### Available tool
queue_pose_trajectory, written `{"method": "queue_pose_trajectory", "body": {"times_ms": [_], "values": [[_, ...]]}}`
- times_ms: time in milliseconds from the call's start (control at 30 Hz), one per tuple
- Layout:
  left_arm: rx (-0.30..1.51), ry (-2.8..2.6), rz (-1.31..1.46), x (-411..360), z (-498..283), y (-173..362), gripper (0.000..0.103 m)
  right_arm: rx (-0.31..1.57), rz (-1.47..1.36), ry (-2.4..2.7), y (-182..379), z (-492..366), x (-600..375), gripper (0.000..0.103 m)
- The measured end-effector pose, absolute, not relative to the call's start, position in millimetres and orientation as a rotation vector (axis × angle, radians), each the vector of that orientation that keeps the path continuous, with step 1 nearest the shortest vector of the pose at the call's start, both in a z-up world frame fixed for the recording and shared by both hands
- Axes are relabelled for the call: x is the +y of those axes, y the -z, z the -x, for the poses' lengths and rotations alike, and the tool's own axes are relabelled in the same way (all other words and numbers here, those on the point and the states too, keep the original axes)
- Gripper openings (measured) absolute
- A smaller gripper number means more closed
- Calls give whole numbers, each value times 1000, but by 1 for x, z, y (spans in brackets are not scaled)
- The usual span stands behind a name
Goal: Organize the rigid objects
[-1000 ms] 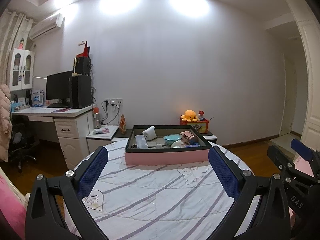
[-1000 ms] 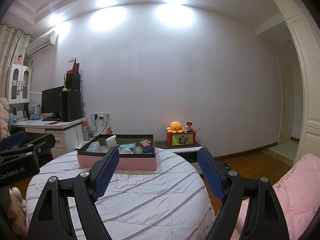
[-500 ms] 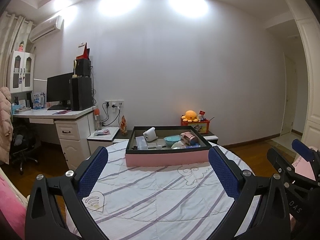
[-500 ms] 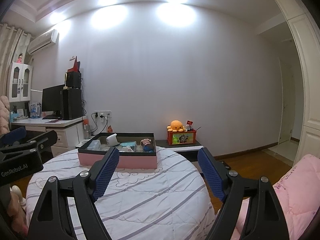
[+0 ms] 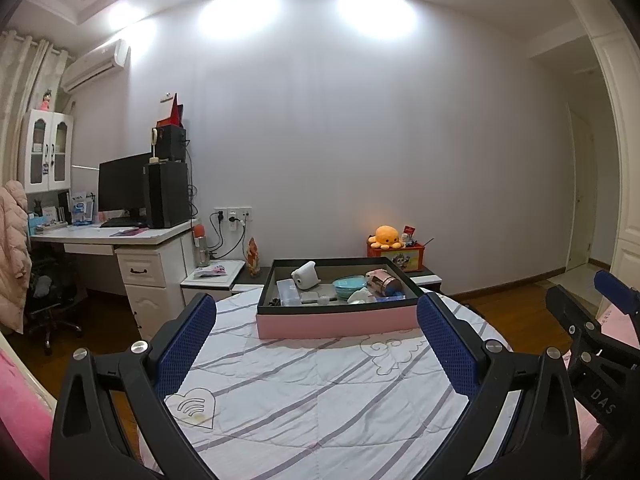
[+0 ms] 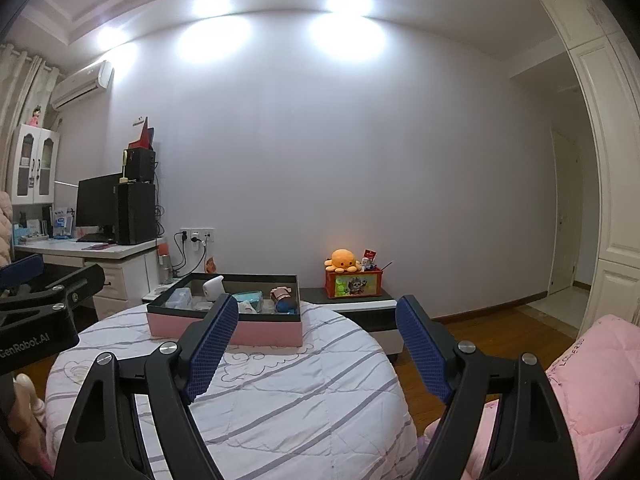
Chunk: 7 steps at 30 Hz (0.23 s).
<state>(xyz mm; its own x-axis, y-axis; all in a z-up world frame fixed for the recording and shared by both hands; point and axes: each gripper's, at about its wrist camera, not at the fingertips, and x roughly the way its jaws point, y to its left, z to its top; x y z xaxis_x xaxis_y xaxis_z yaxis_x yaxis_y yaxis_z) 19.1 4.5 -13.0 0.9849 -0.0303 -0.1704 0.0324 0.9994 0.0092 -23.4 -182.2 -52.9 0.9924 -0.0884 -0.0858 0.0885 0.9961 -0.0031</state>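
Rigid objects sit jumbled in a pink box with a dark rim, at the far side of a round table under a white cloth with grey stripes. Inside I see a clear plastic case at the left, a white camera-like gadget behind it, a teal bowl mid-box, a small white piece in front of the bowl, and a pink-and-copper cylinder with a blue end at the right. My left gripper hangs above the near cloth, jaws wide, nothing between the blue pads, box straight ahead and well apart. My right gripper is also wide and empty, off to the right of the box, over the table edge; its left finger overlaps the box front in the right wrist view. Behind the table, an orange plush octopus sits on a red toy box. A pink quilt lies lower right.
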Motion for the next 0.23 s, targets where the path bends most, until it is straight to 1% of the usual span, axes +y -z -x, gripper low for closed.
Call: {"method": "queue_pose_trajectory", "body": {"times_ms": [233], "values": [[164, 28, -17, 3, -17, 13, 102, 77, 20, 93, 52, 25, -178, 83]]}}
